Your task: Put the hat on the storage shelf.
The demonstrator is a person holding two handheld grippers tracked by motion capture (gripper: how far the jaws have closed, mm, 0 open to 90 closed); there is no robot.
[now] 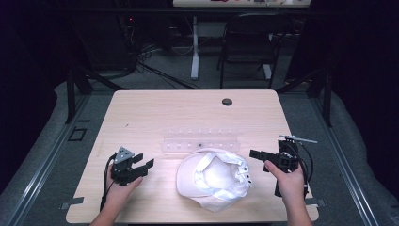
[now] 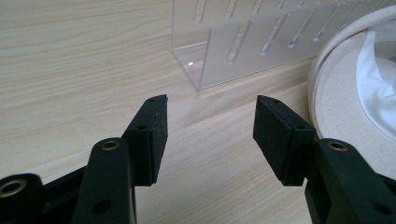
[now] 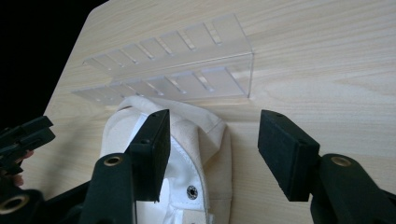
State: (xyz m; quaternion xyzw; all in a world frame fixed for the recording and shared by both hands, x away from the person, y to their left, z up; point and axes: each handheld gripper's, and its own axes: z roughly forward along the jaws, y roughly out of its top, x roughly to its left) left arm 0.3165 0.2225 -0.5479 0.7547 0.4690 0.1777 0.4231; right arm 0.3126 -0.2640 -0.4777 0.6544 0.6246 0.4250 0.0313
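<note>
Flanking upturned white cap (image 1: 214, 178), clear slotted rack (image 1: 200, 142) just behind, both grippers' jaws wide, empty.

Pale wood-grain table (image 1: 155, 110) with rounded corners and a dark round grommet (image 1: 227, 101) near the far edge. Grey carpeted floor (image 1: 42, 141) all round, crossed by metal rails on the left and right. Beyond the far edge, a black folding chair (image 1: 249, 42) beside the white leg (image 1: 195, 47) of another desk. A tangle of black cables (image 1: 141, 56) on the floor, far left. Dim, near-black surroundings; light falling mainly on the tabletop.
</note>
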